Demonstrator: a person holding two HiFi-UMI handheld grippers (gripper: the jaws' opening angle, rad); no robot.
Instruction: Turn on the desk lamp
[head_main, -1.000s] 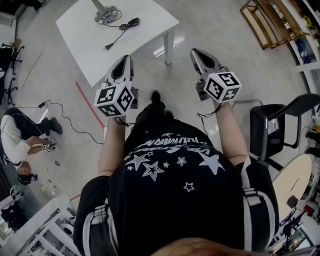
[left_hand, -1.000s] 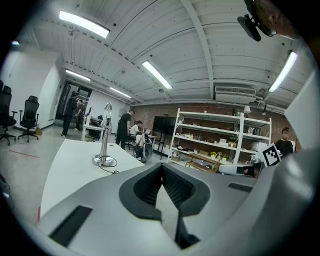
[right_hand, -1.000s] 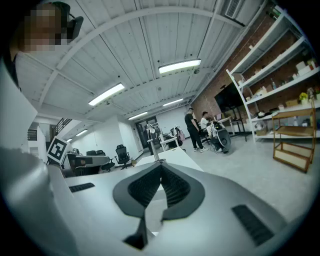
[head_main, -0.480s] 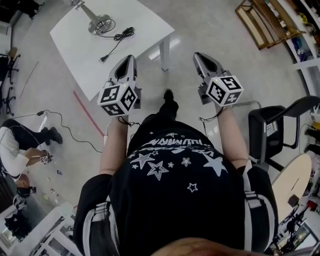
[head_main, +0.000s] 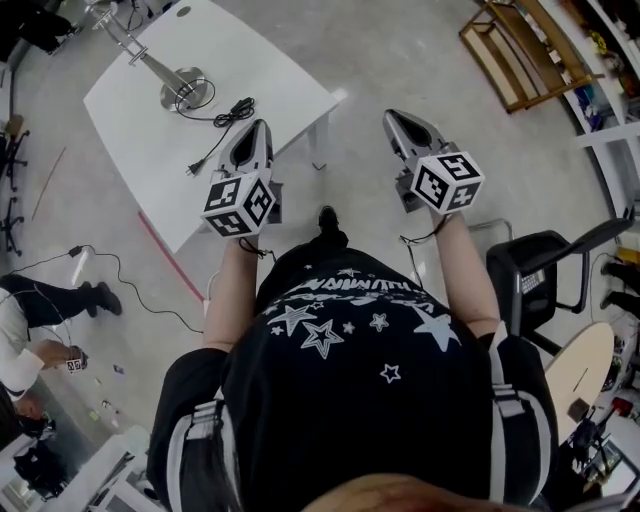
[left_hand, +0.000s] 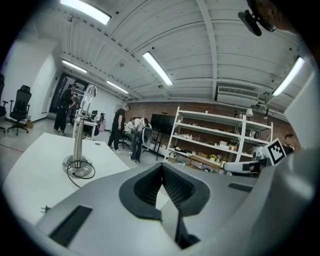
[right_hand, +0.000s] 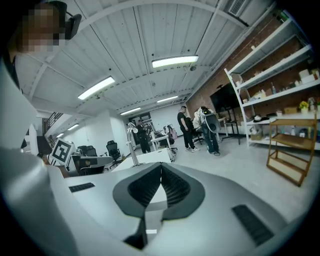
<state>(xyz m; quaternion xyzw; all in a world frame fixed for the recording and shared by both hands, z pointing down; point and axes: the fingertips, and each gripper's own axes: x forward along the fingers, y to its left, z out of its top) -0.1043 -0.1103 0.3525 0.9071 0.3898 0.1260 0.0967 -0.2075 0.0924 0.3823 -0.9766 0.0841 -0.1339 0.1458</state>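
A silver desk lamp (head_main: 178, 85) with a round base and a slanted arm stands on the far part of a white table (head_main: 260, 70). Its black cord (head_main: 222, 125) lies coiled on the tabletop with the plug loose. My left gripper (head_main: 256, 127) hovers over the table's near edge, jaws shut and empty. My right gripper (head_main: 392, 116) hangs over bare floor right of the table, also shut with nothing in it. In the left gripper view the lamp (left_hand: 79, 135) rises left of the closed jaws (left_hand: 161, 167). In the right gripper view the lamp (right_hand: 133, 145) is small and far.
A person crouches on the floor (head_main: 25, 325) at the left beside a floor cable (head_main: 150, 285). A black chair (head_main: 535, 275) stands at the right, a wooden rack (head_main: 515, 55) farther back. People (left_hand: 120, 127) and shelving (left_hand: 220, 145) fill the background.
The table and lamp have slid down and nearer in the head view as the person stepped toward them. Both grippers keep the same pose, jaws still shut.
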